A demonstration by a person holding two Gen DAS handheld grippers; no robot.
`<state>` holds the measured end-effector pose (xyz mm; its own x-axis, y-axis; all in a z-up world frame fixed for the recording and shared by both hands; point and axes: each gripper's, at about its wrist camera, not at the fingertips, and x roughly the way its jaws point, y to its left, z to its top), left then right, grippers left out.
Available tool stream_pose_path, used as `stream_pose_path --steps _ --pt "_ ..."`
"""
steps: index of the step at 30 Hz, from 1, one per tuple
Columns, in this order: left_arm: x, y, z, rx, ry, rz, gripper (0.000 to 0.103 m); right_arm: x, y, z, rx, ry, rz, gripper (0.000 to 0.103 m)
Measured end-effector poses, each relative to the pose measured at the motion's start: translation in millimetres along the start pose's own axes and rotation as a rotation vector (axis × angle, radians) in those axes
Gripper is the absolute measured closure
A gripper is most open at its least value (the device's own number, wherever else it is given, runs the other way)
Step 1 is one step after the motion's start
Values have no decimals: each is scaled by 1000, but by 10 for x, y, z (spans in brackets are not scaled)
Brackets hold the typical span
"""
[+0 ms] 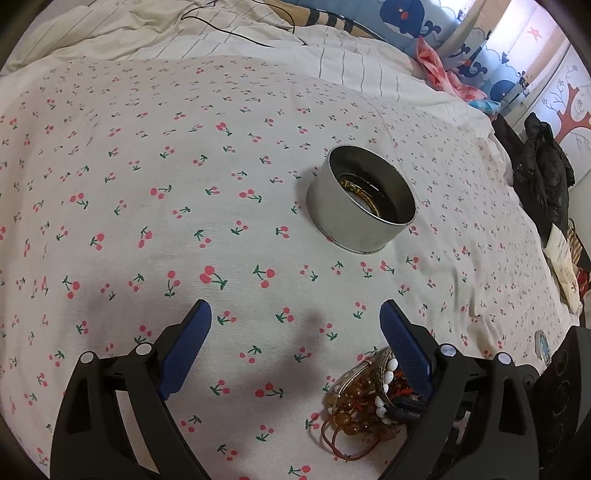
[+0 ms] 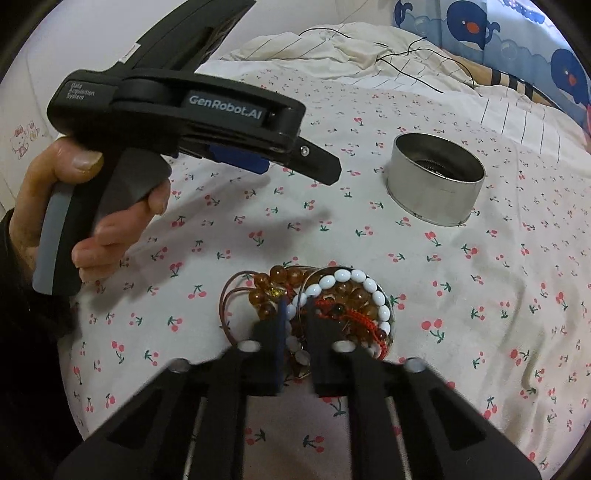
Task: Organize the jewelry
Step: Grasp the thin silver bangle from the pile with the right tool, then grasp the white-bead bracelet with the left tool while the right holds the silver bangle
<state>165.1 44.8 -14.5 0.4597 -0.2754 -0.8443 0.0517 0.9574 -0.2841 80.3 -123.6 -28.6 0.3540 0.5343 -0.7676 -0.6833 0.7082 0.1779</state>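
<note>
A round silver tin [image 1: 360, 199] stands on the cherry-print bedsheet with a gold bracelet [image 1: 360, 195] inside; it also shows in the right wrist view [image 2: 436, 181]. A heap of jewelry [image 2: 325, 306] lies on the sheet: amber beads [image 2: 284, 280], a white bead bracelet [image 2: 354, 280] and a red cord bracelet [image 2: 354, 317]. My right gripper [image 2: 298, 314] is nearly shut around the white bead bracelet at the heap. My left gripper [image 1: 295, 317] is open and empty above the sheet; the heap [image 1: 365, 402] lies by its right finger.
The left gripper body and the hand holding it [image 2: 177, 122] hover at the left of the right wrist view. A rumpled striped duvet [image 1: 221, 33] with a black cable lies behind. Dark clothes [image 1: 539, 170] and a black speaker [image 1: 565, 373] are past the bed's right edge.
</note>
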Motion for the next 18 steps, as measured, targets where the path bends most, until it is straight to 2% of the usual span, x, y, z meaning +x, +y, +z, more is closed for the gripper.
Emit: stream_pose_path --steps 6,9,13,17,18 --pt "0 -1 5 11 3 -4 14 -251 -259 67 139 -96 71 100" --pt "-12 -77 -14 57 5 -15 14 -441 -471 98 228 -164 86 100" --pt "-42 -398 -119 242 -17 0 14 -626 -728 110 300 -214 23 100" --pt "-2 -797 -337 475 -52 69 14 -687 -832 100 319 -210 -59 100" --pt "30 -847 -371 502 -48 77 14 -673 -844 94 324 -202 -75 100"
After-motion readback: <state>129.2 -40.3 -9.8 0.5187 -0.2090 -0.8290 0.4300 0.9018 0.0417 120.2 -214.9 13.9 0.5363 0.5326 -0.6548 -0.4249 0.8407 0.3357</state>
